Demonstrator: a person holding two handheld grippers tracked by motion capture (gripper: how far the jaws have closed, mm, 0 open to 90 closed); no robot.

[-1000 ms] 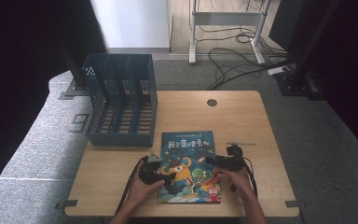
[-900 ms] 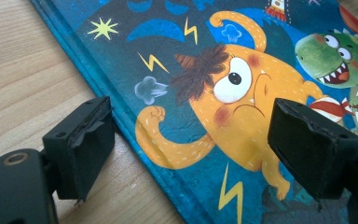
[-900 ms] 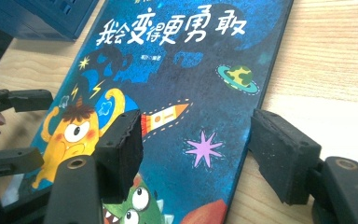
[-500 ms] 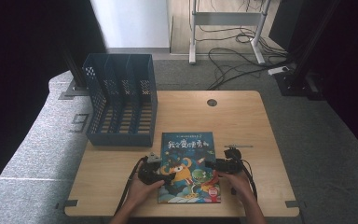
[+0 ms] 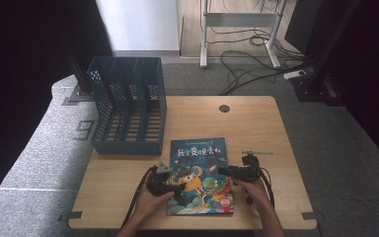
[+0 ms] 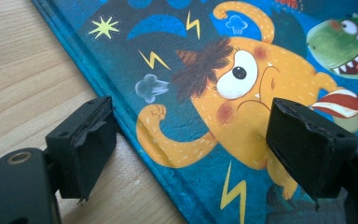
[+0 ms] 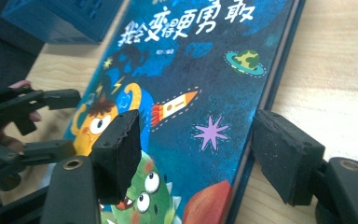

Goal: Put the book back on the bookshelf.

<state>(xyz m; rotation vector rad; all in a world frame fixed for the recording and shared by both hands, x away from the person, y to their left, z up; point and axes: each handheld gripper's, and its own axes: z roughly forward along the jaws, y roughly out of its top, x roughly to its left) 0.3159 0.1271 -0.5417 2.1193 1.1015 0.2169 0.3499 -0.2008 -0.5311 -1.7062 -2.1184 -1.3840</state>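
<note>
Picture book [image 5: 200, 175] lies flat, cover up, on the wooden counter [image 5: 256, 123], at its near edge. Left hand-held gripper [image 5: 170, 186] rests at the book's left long edge, jaws spread wide and released: one pad sits on the counter just beside the spine, the other over the cover's orange monster; nothing is clenched. Right hand-held gripper [image 5: 225, 171] sits at the book's right edge, jaws likewise apart, straddling that edge, one pad over the cover, one over bare counter. Blue slotted file rack [image 5: 128, 106] stands just beyond the book's far-left corner, apart from it. Round cable hole [image 5: 224, 108] lies well beyond the book. Cover carries large white Chinese title characters above a rocket, a ringed planet and a green toothy monster; small print cannot be read.
</note>
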